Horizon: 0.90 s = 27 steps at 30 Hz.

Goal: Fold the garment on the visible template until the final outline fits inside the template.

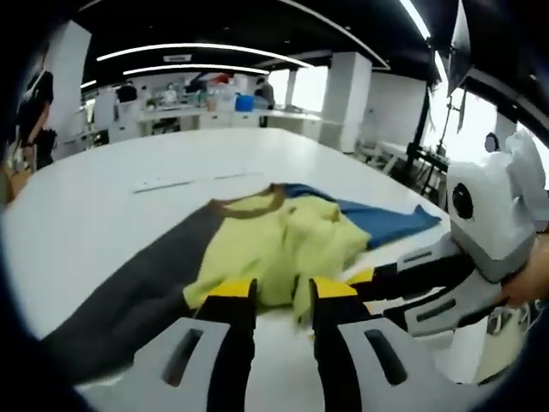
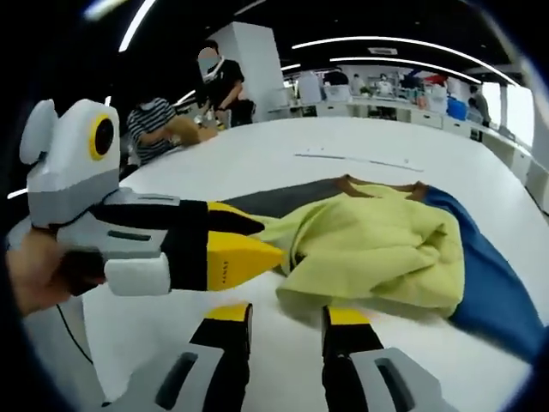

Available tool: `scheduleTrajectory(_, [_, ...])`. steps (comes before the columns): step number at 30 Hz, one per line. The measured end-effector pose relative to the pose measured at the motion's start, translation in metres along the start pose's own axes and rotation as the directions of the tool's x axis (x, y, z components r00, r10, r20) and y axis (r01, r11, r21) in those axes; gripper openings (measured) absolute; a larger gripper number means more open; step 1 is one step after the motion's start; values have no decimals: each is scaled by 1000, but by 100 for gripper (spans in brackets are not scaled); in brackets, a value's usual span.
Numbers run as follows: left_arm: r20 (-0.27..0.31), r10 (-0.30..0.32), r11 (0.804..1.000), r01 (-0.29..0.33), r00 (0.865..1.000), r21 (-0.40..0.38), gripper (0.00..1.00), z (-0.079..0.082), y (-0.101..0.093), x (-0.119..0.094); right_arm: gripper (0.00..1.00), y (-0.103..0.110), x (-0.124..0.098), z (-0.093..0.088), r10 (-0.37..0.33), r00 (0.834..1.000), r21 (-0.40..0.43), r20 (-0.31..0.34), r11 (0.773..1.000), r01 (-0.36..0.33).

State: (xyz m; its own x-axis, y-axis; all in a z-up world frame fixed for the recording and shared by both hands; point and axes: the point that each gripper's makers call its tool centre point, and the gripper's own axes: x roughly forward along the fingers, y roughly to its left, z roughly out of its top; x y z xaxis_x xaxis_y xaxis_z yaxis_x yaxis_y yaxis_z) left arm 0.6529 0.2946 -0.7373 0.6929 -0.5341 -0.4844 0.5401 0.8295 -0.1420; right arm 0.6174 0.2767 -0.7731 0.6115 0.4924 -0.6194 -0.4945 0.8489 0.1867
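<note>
Lying bunched on the white table (image 1: 103, 206), the garment (image 1: 283, 236) shows a yellow middle heaped in folds, a grey sleeve running out to one side and a blue sleeve to the other, with a brown collar at its far edge. In the right gripper view the garment (image 2: 377, 245) sits just beyond the right gripper (image 2: 287, 330), whose yellow-tipped jaws stand apart with bare table between them — the nearest yellow fold lies just past the tips, and whether it touches them I cannot tell.

The left gripper (image 1: 283, 296) points at the near yellow edge; a hanging fold of fabric runs down into the gap between its jaws, but whether they clamp it I cannot tell. From the side, in the right gripper view, the left gripper (image 2: 249, 245) reaches in with its yellow tips close together against the yellow cloth, held by a hand (image 2: 34, 270). The right gripper (image 1: 377, 283) enters the left gripper view from the right, beside the garment.

A template outline cannot be made out on the table. People sit at a far edge of the table (image 2: 163, 124).
</note>
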Motion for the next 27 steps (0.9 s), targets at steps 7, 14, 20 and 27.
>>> scheduleTrajectory(7, [-40, 45, 999, -45, 998, 1, 21, -6, 3, 11, 26, 1, 9, 1, -24, 1000, 41, 20, 999, 23])
scheduleTrajectory(14, [-47, 82, 995, -85, 995, -52, 14, -8, 9, 15, 22, -2, 15, 3, -82, 995, 78, 57, 994, 78])
scheduleTrajectory(20, [-41, 77, 996, -79, 996, -43, 8, -8, 8, 9, 6, -7, 14, 3, -104, 993, 70, 61, 993, 100])
scheduleTrajectory(27, [-29, 67, 996, -69, 997, -56, 1, -5, 10, 3, 0, -5, 9, 5, -99, 993, 34, 66, 995, 97])
